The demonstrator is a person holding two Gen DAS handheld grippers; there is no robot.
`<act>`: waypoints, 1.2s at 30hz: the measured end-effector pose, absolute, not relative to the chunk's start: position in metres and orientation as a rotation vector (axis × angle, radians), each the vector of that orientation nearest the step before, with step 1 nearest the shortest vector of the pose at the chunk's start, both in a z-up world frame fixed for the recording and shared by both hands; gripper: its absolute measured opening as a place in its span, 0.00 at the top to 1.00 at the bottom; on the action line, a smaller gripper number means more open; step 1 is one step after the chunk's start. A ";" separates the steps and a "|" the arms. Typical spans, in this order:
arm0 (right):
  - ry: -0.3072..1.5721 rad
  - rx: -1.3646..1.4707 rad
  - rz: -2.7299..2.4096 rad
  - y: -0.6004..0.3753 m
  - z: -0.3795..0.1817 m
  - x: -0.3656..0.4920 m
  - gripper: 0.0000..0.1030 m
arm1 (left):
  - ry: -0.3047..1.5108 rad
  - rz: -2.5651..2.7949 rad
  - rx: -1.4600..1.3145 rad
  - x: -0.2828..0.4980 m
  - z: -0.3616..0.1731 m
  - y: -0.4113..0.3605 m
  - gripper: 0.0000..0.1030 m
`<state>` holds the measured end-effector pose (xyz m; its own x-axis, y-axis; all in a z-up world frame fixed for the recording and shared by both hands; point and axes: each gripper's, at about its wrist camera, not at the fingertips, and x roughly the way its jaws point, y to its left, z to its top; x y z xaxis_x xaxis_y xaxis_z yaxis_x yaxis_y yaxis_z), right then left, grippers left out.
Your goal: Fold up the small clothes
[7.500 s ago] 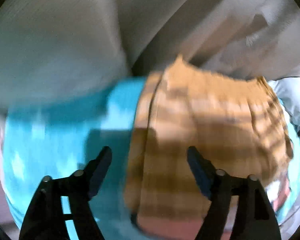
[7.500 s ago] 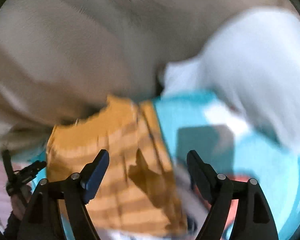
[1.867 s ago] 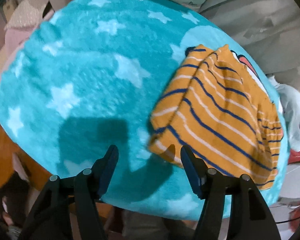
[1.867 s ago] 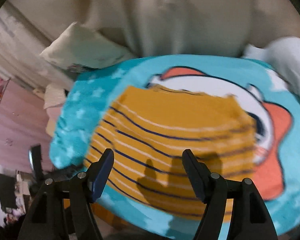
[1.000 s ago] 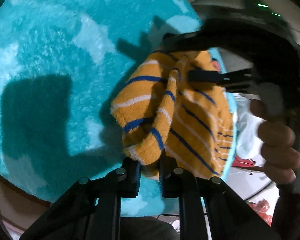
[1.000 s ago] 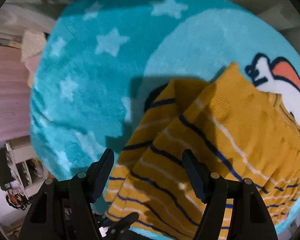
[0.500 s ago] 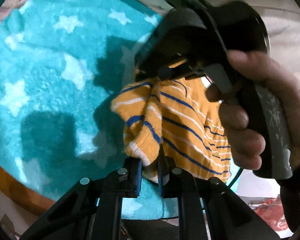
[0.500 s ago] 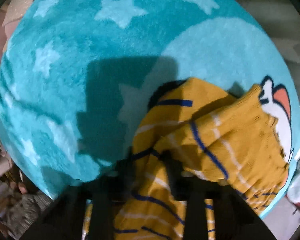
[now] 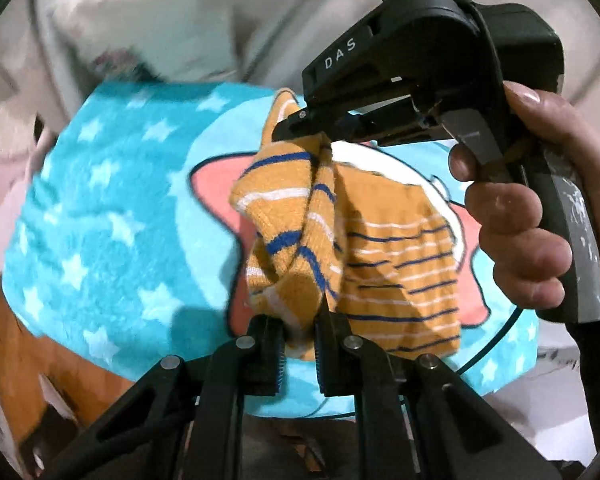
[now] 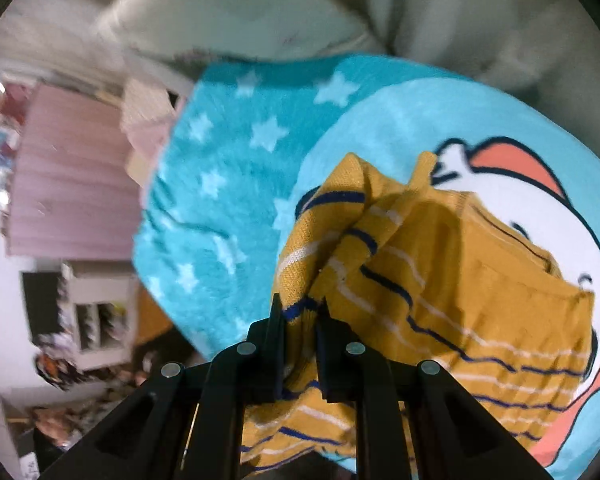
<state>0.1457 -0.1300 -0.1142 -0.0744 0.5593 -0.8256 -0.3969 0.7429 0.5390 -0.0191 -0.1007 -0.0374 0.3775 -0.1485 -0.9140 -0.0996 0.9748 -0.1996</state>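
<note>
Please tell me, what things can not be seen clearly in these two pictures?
- Left wrist view: the right gripper and the hand hide the far part of the blue star blanket.
- Both views: the striped yellow garment is bunched, so its type is unclear.
- Right wrist view: the garment's near edge is hidden behind the gripper fingers.
- Right wrist view: the shelves are blurred.

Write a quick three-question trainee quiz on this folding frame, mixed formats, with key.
1. True or false: both the left gripper and right gripper are shut on the striped garment.
2. The garment hangs over: A) bare wooden floor B) teal star blanket C) metal tray
3. Fill in: the garment's narrow stripes are white and ____.

Key: 1 true; 2 B; 3 blue.
</note>
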 end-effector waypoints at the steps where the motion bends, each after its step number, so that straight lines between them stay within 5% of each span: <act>1: 1.430 0.163 0.797 -0.141 -0.110 0.142 0.87 | 1.181 -0.046 -0.211 -0.019 -0.032 -0.112 0.89; 13: 1.334 0.415 0.714 -0.331 -0.105 0.124 0.87 | 1.209 -0.308 0.095 -0.018 -0.033 -0.254 0.89; 24: 1.389 0.491 0.639 -0.404 -0.209 0.118 0.87 | 1.325 -0.446 0.224 -0.016 -0.134 -0.335 0.88; 27: 1.394 0.495 0.611 -0.413 -0.230 0.120 0.86 | 1.359 -0.461 0.143 -0.014 -0.160 -0.335 0.78; 31: 1.424 0.577 0.578 -0.428 -0.251 0.114 0.61 | 1.372 -0.481 0.079 -0.025 -0.156 -0.318 0.67; 34: 1.361 0.525 0.541 -0.441 -0.219 0.099 0.49 | 1.332 -0.468 -0.055 -0.034 -0.124 -0.277 0.38; 36: 1.308 0.494 0.528 -0.448 -0.192 0.081 0.36 | 1.295 -0.417 -0.139 -0.039 -0.104 -0.243 0.33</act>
<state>0.0813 -0.4478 -0.1920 0.1771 0.6193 -0.7649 -0.0849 0.7839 0.6150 -0.0393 -0.2433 -0.1038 0.2098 -0.3753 -0.9029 0.2214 0.9177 -0.3300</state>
